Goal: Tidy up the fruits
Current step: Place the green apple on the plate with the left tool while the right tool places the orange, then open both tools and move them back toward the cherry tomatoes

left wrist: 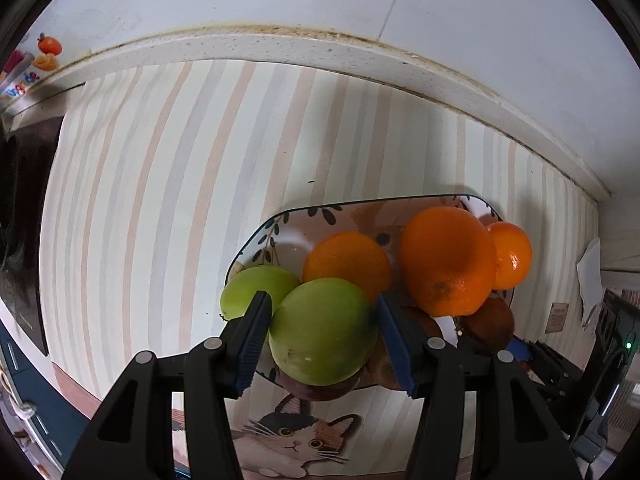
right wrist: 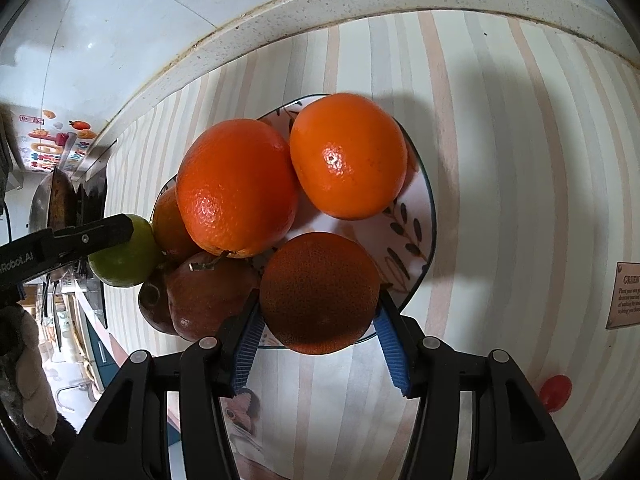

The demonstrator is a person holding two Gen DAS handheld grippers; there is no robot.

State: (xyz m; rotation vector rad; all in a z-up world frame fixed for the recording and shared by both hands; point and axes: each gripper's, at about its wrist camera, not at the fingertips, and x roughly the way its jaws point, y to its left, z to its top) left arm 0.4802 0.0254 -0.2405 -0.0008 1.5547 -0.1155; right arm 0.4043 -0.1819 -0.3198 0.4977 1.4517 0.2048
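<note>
Left tongs (left wrist: 320, 320) grip round green fruit (left wrist: 322, 330), right tongs (right wrist: 318, 312) dark orange (right wrist: 320, 292)

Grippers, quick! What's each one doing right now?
Left gripper: shut on the round green fruit.
Right gripper: shut on the dark, shadowed round orange over the patterned plate.

Plate (left wrist: 280, 232): mostly covered by fruit, near edge behind left gripper (left wrist: 320, 320).
Dark reddish fruit (left wrist: 320, 390): under green fruit (left wrist: 322, 330), type unclear.
Brown sign (right wrist: 626, 294): cut by frame edge, text too small to read.
Cat print (left wrist: 294, 444): partly behind gripper arms.
Wall stickers (right wrist: 60, 146): blurred, unreadable.
</note>
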